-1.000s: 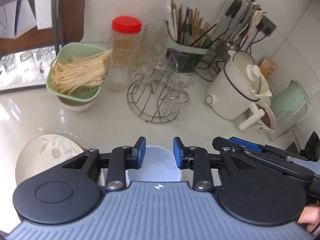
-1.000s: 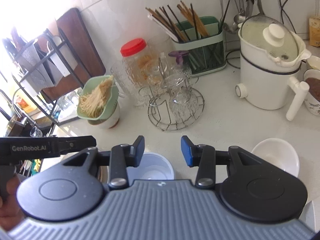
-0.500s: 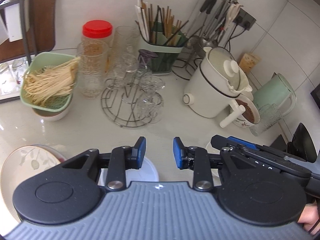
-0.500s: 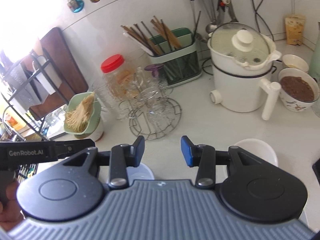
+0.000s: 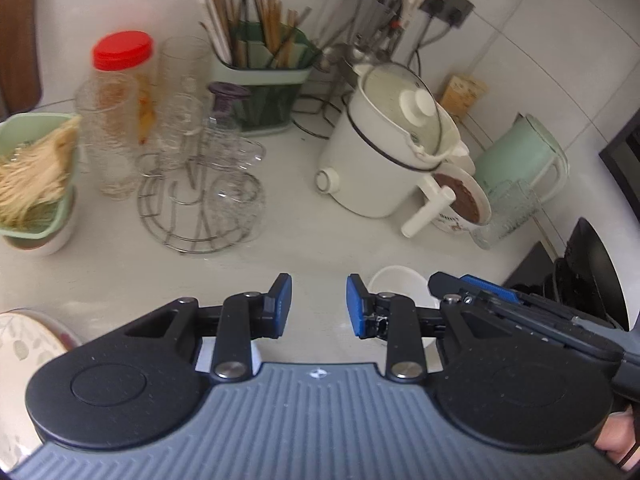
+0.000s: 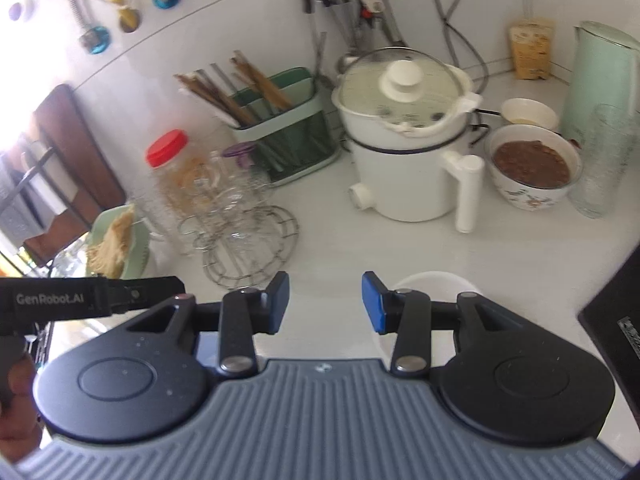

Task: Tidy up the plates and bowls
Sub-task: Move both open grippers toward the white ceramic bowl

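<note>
PROGRESS: you hold nothing; left gripper (image 5: 319, 305) and right gripper (image 6: 325, 302) both gape wide over the counter (image 5: 304, 236) | LEFT TO DO: white bowl (image 6: 436, 286) near right, leaf plate (image 5: 24, 340) near left, well apart, neither stacked | HIDDEN: both are largely covered by the grippers; any other dishes beneath cannot be made out.

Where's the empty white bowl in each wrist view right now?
Left wrist: white bowl lower centre-right, just beyond the right finger of the left gripper.
Right wrist: lower right, behind the right gripper's right finger.
Shared landmark: white cooking pot.
</note>
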Action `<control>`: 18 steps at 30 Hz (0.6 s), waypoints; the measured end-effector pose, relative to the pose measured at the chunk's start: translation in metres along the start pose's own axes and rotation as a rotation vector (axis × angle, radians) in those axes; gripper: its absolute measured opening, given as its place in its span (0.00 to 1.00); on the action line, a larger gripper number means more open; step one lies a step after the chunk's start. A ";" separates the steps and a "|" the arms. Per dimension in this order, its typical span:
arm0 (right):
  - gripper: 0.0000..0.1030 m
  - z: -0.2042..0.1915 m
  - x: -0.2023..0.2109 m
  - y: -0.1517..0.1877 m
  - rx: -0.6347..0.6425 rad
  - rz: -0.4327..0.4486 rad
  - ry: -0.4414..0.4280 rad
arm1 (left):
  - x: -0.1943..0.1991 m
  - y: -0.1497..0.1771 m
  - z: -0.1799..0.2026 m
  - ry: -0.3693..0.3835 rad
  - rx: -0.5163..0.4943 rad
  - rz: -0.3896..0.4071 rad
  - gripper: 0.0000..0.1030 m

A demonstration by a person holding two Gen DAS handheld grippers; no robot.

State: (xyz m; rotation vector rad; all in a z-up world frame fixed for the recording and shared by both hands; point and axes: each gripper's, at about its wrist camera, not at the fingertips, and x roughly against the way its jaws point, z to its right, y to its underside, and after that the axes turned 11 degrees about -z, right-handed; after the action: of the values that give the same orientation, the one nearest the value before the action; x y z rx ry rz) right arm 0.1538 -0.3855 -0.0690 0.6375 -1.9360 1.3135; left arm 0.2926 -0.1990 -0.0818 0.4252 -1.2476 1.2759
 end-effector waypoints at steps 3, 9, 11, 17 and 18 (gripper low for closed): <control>0.42 0.009 0.004 -0.001 -0.015 0.010 0.030 | -0.013 -0.004 0.008 0.033 -0.020 -0.024 0.33; 0.42 0.029 0.010 0.000 -0.040 0.014 0.066 | -0.031 -0.006 0.028 0.064 -0.049 -0.044 0.34; 0.42 0.036 0.011 0.000 -0.056 0.017 0.077 | -0.036 -0.008 0.034 0.071 -0.060 -0.049 0.34; 0.42 0.056 0.010 -0.004 -0.092 0.024 0.101 | -0.053 -0.014 0.047 0.097 -0.078 -0.067 0.35; 0.42 0.059 0.009 -0.005 -0.097 0.023 0.104 | -0.056 -0.016 0.049 0.098 -0.080 -0.071 0.35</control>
State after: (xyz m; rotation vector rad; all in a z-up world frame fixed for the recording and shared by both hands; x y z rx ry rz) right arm 0.1349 -0.4426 -0.0733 0.4910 -1.9139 1.2343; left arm 0.2948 -0.2708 -0.1072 0.3420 -1.1865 1.1691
